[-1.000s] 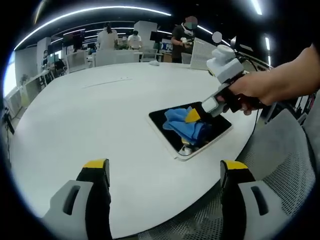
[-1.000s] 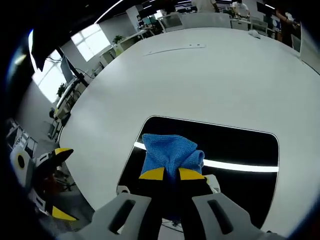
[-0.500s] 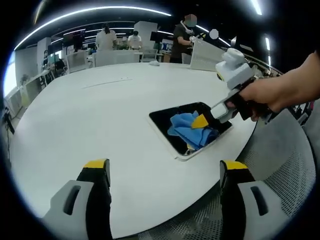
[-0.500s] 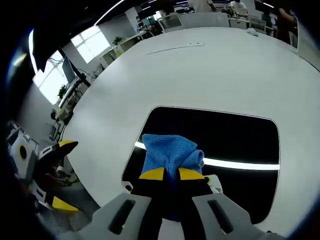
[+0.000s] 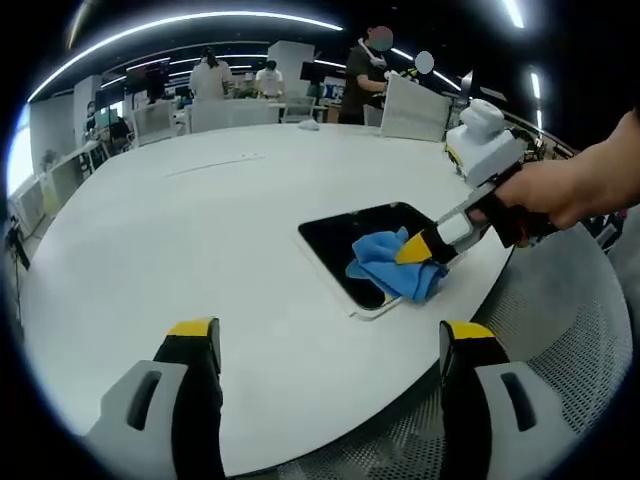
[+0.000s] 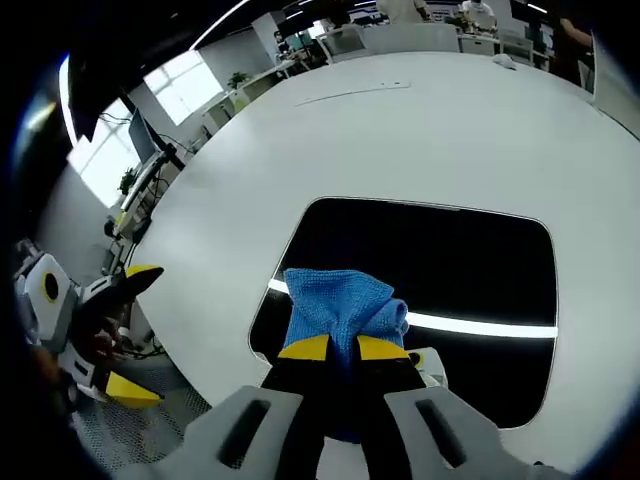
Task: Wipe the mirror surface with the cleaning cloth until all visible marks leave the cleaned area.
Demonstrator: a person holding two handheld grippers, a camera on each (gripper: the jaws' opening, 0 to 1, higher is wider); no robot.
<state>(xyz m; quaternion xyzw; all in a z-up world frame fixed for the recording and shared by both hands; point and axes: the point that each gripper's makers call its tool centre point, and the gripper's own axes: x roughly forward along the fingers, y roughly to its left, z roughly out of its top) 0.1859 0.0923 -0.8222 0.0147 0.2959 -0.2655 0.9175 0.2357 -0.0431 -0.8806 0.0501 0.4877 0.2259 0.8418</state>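
Observation:
A dark rectangular mirror (image 5: 352, 238) (image 6: 440, 270) with a white rim lies flat near the edge of a large white table (image 5: 180, 230) (image 6: 400, 140). A crumpled blue cloth (image 5: 392, 268) (image 6: 340, 305) rests on the mirror's near end, partly over its rim. My right gripper (image 6: 342, 350) is shut on the cloth; from the left gripper view it (image 5: 420, 252) comes in from the right, held by a hand (image 5: 570, 190). My left gripper (image 5: 325, 340) stands open above the table's near edge, well short of the mirror, and appears at the left of the right gripper view (image 6: 95, 340).
A grey mesh chair (image 5: 570, 350) stands off the table's edge at the right. People (image 5: 215, 75) stand by desks and monitors at the far side of the room. A white panel (image 5: 415, 105) stands upright on the table's far right.
My right gripper has dragged the cloth across the mirror toward its near rim and the table edge, uncovering more of the dark glass. The left gripper has stayed still.

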